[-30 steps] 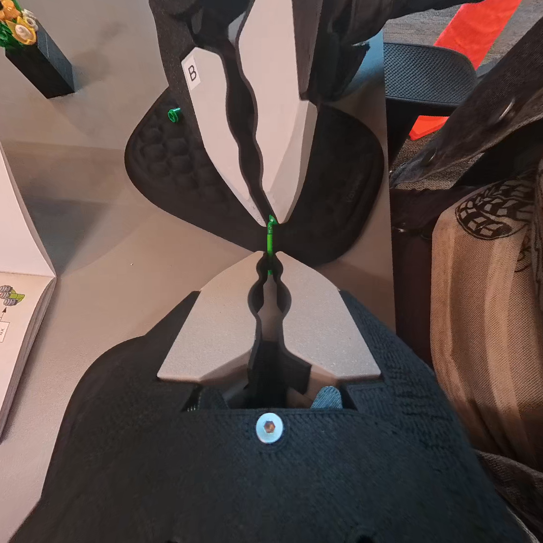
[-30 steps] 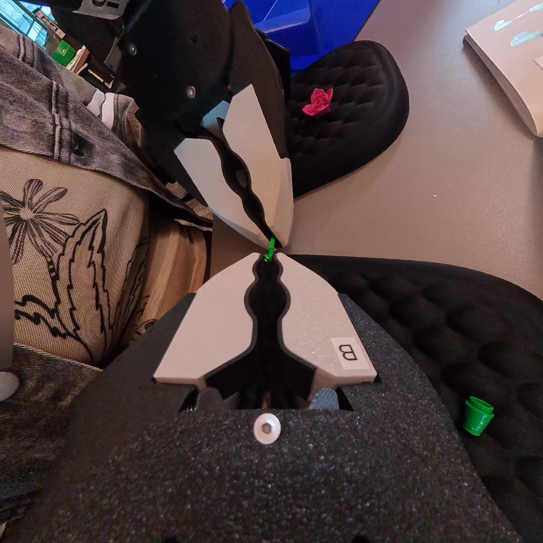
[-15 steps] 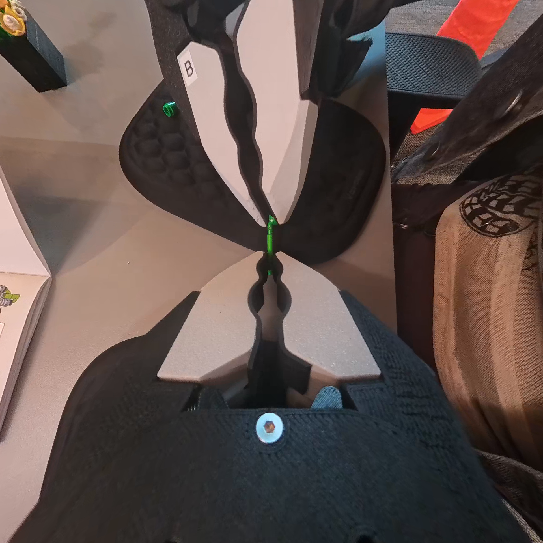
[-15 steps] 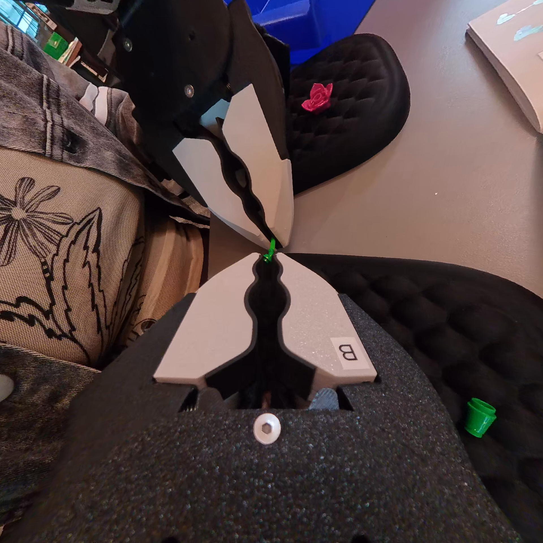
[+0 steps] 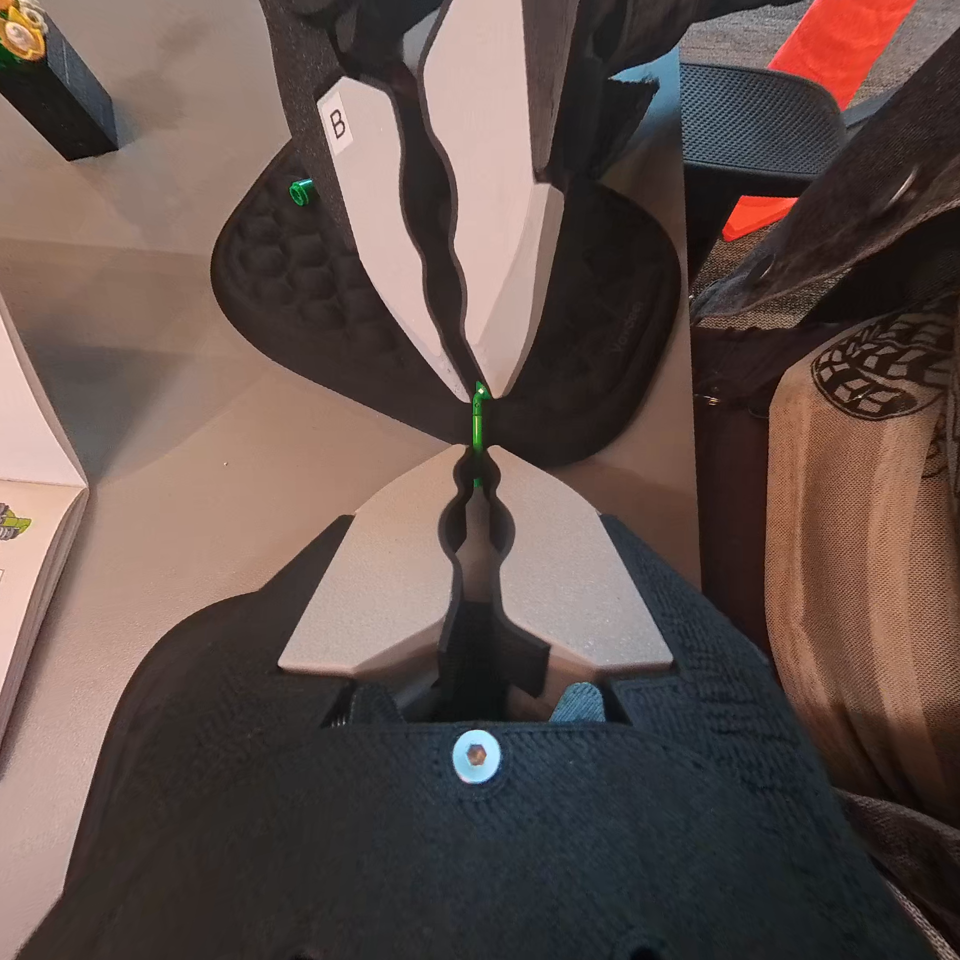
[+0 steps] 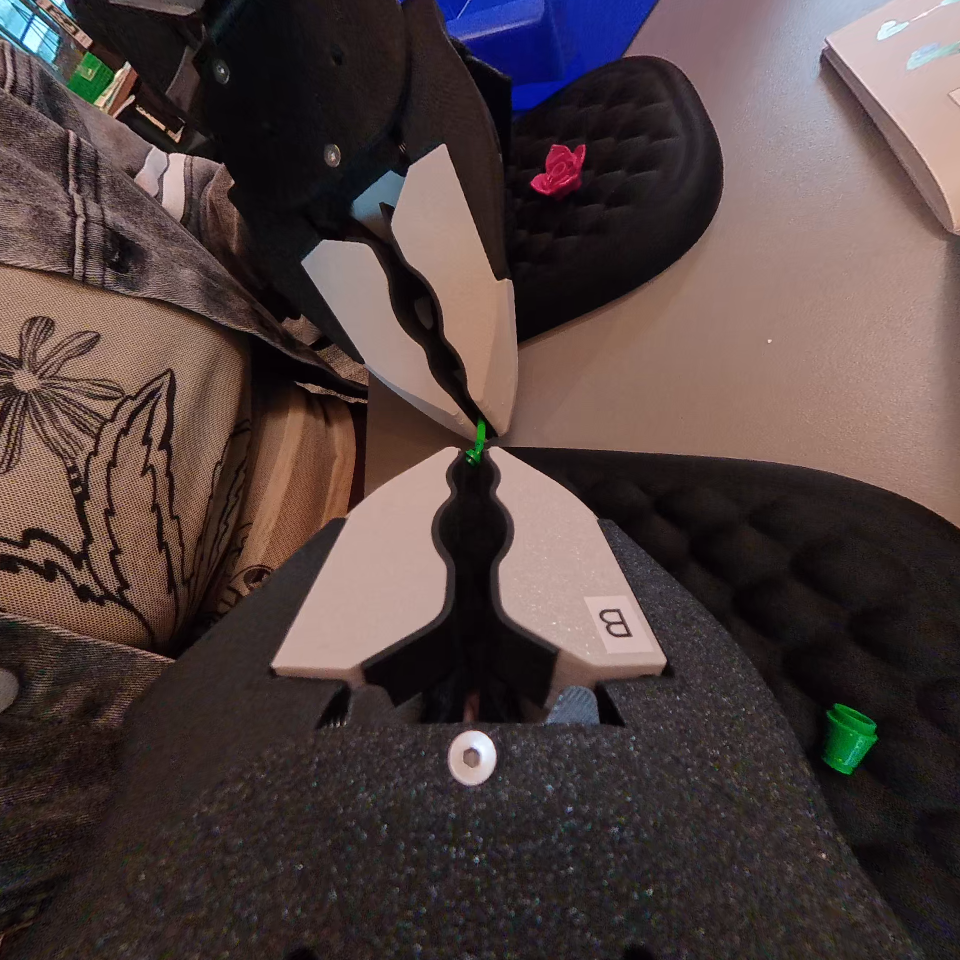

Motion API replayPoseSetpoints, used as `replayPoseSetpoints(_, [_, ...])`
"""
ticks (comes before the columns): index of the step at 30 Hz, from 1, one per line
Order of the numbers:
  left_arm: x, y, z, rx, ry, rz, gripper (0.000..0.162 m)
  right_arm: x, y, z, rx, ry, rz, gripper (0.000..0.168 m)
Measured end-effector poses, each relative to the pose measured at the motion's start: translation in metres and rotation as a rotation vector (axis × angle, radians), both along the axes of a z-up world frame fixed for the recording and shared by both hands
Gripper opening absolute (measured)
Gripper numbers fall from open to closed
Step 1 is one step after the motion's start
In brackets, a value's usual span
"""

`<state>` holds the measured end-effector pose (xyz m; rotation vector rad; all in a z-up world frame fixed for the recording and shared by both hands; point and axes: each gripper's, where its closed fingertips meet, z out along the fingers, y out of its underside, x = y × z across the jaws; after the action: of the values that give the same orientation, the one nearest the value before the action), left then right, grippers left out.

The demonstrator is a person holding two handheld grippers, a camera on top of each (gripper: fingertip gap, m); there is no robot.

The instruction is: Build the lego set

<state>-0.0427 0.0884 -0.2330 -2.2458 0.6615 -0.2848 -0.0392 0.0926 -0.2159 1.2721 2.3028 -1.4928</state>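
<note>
Grippers meet tip to tip above the black pad [image 5: 291, 291]: left gripper [image 5: 477, 462] and right gripper [image 6: 474, 453] both clench one thin green stem piece [image 5: 477, 422]. Judgement: keep axes aligned; avoid bending it.

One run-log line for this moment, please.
left gripper: shut on thin green lego stem | right gripper: shut on stem's other end | small green stud piece: loose on black quilted pad

- Single printed letter on white sticker [image 6: 617, 623], right gripper [image 6: 475, 453] finger.
- Faint embossed brand word on black pad [image 5: 626, 324].
- Small print on booklet [image 5: 28, 613] page, unreadable.
</note>
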Motion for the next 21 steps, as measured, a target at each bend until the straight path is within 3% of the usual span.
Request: replayPoseSetpoints(21, [-0.0010, 0.0010, -0.0002, 0.008, 0.013, 0.009, 0.003, -0.0004, 0.0001, -0.0013, 0.022, 0.013, -0.011, 0.006])
